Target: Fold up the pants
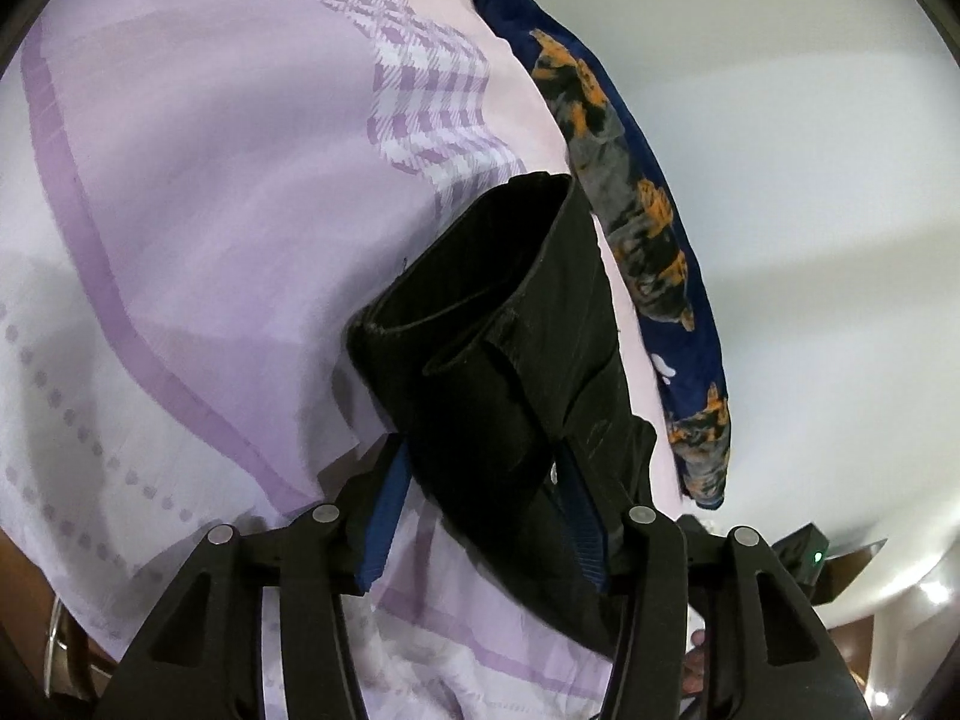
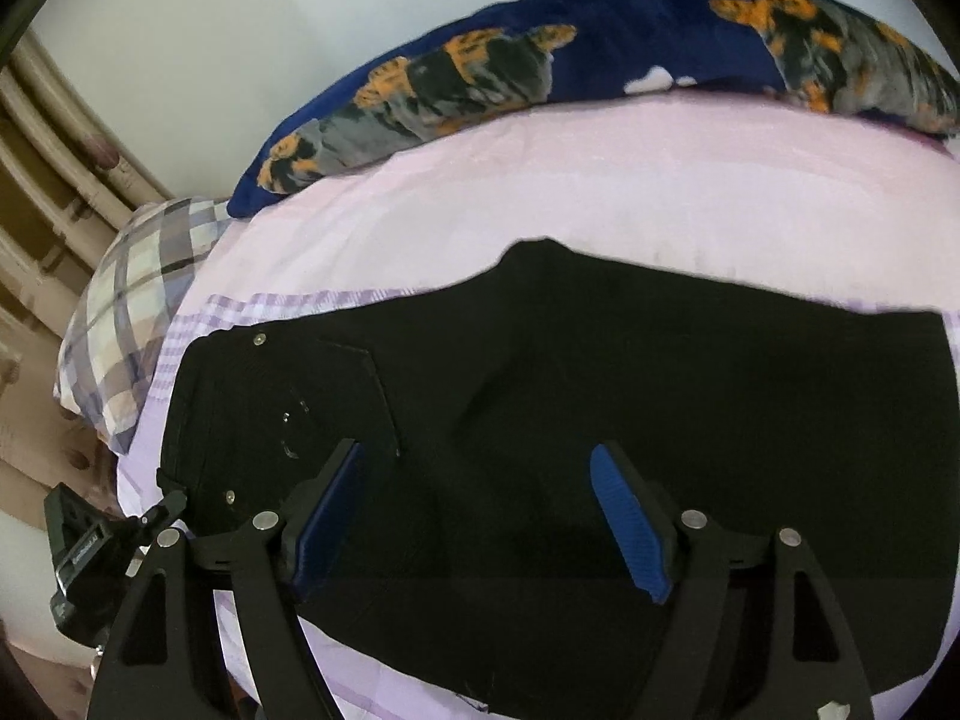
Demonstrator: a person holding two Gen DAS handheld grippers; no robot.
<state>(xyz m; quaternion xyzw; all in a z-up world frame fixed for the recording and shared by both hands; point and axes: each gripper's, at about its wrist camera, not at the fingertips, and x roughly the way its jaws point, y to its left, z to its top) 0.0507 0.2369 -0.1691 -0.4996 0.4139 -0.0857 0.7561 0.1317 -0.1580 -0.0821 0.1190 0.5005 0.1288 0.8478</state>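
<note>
Black pants (image 2: 600,408) lie folded across a lilac bed sheet (image 2: 480,198), with the waistband, rivets and a back pocket at the left. My right gripper (image 2: 480,480) hovers just above the pants, fingers wide open and empty. In the left wrist view the pants' leg ends (image 1: 516,324) stand between my left gripper's (image 1: 480,468) blue pads, which press on the black cloth from both sides. The open hems point away from the camera.
A navy blanket with orange and grey dog prints (image 2: 540,72) lies along the bed's far edge by the white wall; it also shows in the left wrist view (image 1: 648,228). A plaid pillow (image 2: 132,300) sits at the left by a beige headboard (image 2: 42,180).
</note>
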